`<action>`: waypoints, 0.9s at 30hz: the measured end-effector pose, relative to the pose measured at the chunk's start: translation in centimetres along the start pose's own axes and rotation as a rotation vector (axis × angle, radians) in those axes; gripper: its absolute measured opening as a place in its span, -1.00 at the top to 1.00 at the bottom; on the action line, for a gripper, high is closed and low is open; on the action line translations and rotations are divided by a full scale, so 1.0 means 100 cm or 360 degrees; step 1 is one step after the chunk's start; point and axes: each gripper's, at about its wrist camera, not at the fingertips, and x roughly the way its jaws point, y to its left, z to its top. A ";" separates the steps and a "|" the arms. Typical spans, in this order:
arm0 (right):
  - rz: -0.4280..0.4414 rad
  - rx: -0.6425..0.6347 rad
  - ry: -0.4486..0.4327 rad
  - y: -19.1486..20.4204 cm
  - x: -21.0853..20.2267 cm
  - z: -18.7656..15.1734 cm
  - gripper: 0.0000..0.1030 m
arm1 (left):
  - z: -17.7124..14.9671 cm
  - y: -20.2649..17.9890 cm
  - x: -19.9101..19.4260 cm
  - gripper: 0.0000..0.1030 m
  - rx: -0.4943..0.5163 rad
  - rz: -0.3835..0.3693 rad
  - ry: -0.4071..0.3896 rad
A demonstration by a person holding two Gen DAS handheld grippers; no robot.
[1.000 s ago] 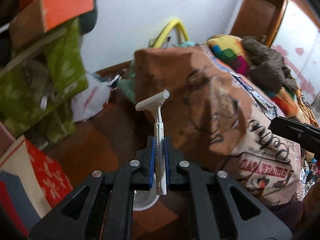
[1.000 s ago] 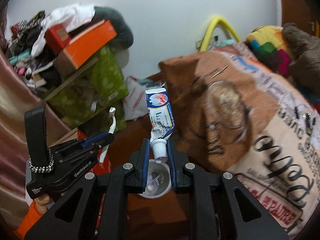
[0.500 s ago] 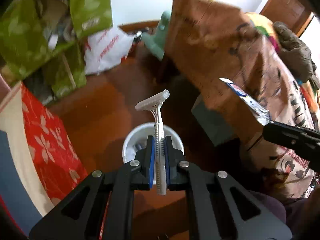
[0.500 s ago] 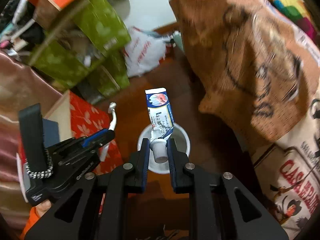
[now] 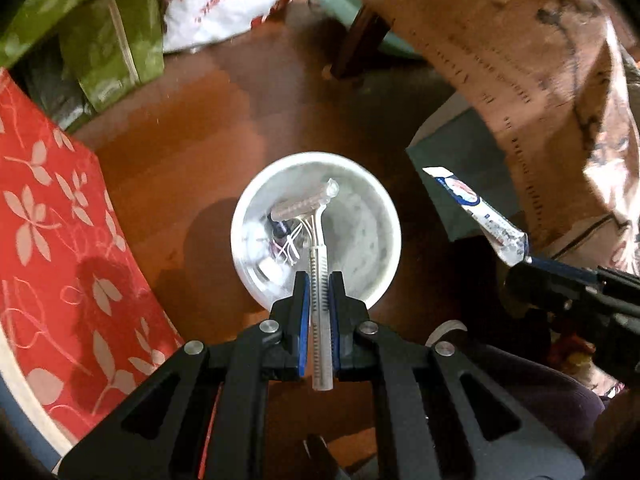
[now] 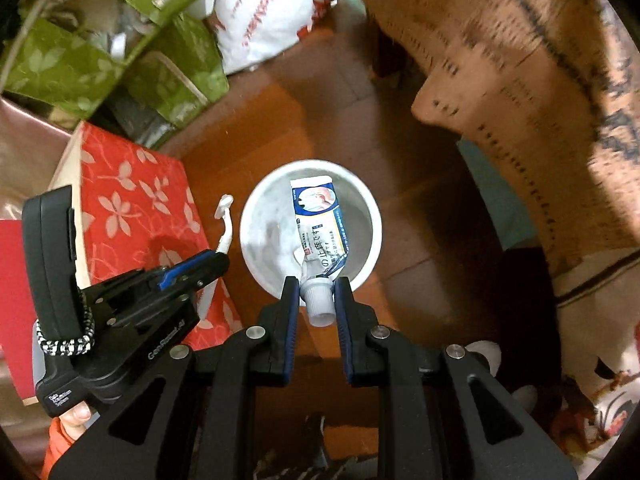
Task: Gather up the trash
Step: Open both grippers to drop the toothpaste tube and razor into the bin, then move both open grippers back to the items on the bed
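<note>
Looking through my left wrist camera, I see my left gripper [image 5: 318, 292] clamped on the ribbed handle of a disposable razor [image 5: 316, 240]. The razor head points forward, over the mouth of the white bin [image 5: 384, 208] in the middle of the frame. I hold it by the handle so that the blade end goes first, I think. Some small trash already lies at the bottom of the bin. At the right edge, the toothpaste tube [image 5: 476, 212] sticks out toward the upper left from my other gripper. The bin stands on a brown floor [image 5: 192, 128], with a red flowered box [image 5: 52, 216] at the left.

In the right wrist camera, my right gripper [image 6: 317, 300] is closed on the white cap of the toothpaste tube [image 6: 320, 224], and the flattened body lies in line over the white bin [image 6: 370, 216], at frame centre. At the lower left, my left gripper [image 6: 218, 262] carries the razor [image 6: 226, 220], which appears beside the rim here. Both pieces seem ready for release; the razor's place over the bin I cannot confirm from this side.
</note>
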 end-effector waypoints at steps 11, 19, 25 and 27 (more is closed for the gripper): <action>0.0015 -0.0098 -0.0016 0.003 0.015 0.009 0.68 | 0.007 0.017 0.030 0.86 -0.0091 -0.0012 0.0095; 0.0079 -0.0061 -0.0032 0.003 0.017 0.011 0.57 | 0.013 0.014 0.031 0.83 -0.0082 -0.0012 0.0112; 0.0045 -0.0070 -0.0034 0.004 0.014 0.009 0.47 | 0.012 0.011 0.022 0.81 -0.0090 -0.0005 0.0097; 0.0044 -0.0059 -0.0052 0.002 0.010 0.009 0.47 | 0.011 0.011 0.016 0.81 -0.0095 -0.0013 0.0082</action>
